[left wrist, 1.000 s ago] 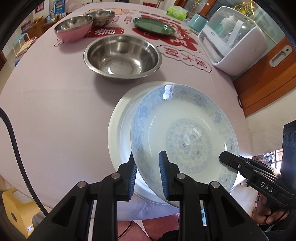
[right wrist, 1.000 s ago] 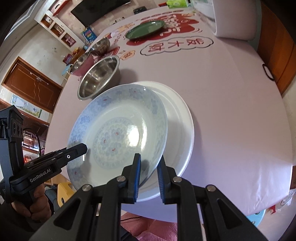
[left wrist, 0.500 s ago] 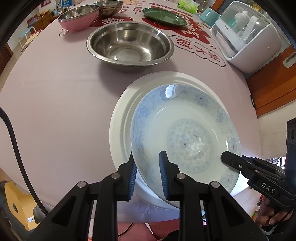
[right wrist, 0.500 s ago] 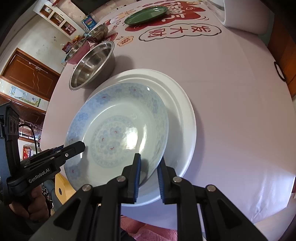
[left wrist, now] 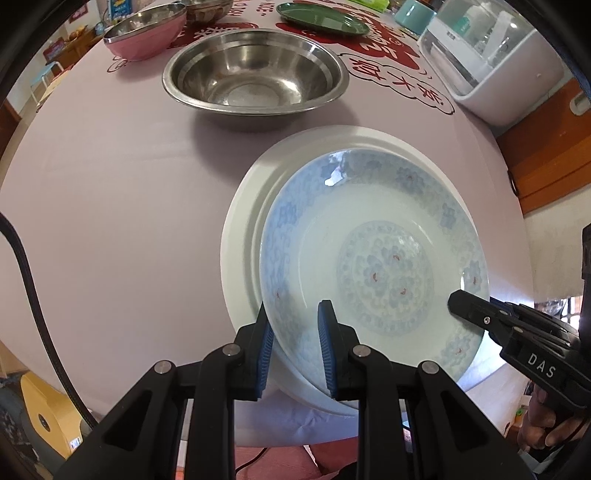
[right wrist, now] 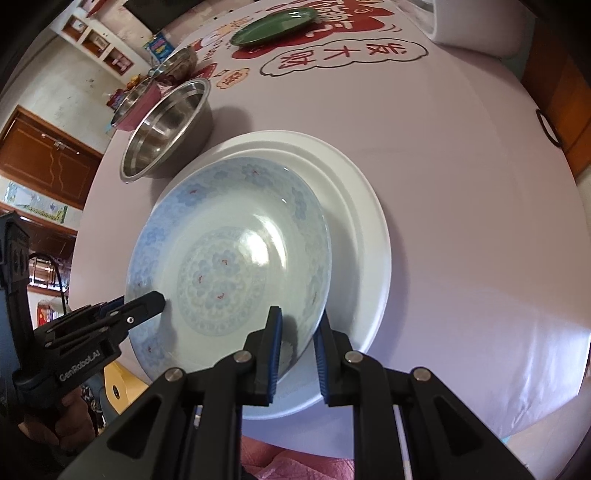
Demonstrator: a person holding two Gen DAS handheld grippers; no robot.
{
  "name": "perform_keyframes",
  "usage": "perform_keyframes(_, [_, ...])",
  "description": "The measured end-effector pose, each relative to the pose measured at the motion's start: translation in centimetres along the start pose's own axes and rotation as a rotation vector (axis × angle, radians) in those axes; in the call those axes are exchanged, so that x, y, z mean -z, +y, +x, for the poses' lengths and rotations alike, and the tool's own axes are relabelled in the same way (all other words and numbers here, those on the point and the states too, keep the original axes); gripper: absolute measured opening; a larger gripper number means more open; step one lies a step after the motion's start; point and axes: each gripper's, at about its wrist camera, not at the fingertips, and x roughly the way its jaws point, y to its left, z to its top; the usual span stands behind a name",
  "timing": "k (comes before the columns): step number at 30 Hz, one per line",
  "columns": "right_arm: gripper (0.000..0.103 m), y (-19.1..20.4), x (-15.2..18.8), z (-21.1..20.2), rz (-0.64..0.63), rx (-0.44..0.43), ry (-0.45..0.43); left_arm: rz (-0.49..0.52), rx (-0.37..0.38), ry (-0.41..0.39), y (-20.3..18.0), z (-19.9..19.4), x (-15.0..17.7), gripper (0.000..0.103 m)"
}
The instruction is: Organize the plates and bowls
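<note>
Blue-patterned plate [left wrist: 373, 258] pinched at its near rim by both claws, left gripper [left wrist: 295, 350] on one side and right gripper [right wrist: 297, 350] on the other, each clamped narrow on the edge. Sat over the bigger white plate [left wrist: 243, 206] on the lilac tablecloth [left wrist: 110, 184], off-centre toward the near side. Steel bowl [left wrist: 255, 70] parked just behind, green plate [left wrist: 321, 23] and pink bowl [left wrist: 144, 31] way farther back.

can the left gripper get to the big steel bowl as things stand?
Probably not yet. The left gripper is shut on the blue-patterned plate's rim, as is the right gripper. The path to the steel bowl looks clear, just beyond the white plate.
</note>
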Motion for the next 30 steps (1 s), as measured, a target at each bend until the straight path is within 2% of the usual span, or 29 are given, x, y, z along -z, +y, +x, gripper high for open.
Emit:
perform_keyframes(13, [0.019,-0.1,1.6,-1.1,0.13,0.047,-0.07,0.111,0.028,0.013,0.3,-0.6,-0.3,0.021])
perform_keyframes(16, [0.02,0.1,2.1,-1.7,0.16,0.063,-0.103,0.152,0.042,-0.027,0.5,-1.8,-0.4,0.025])
perform_keyframes(20, [0.028,0.8,2.7,-2.5,0.186,0.076,-0.152,0.228,0.035,-0.068,0.2,-3.1,-0.1,0.033])
perform_keyframes(26, [0.031,3.0,3.8,-3.7,0.179,0.083,-0.228,0.306,0.019,-0.096,0.8,-4.8,0.4,0.038])
perform_keyframes(30, [0.038,4.7,4.6,-4.0,0.155,0.09,-0.256,0.317,0.04,-0.096,1.7,-5.9,0.6,0.04])
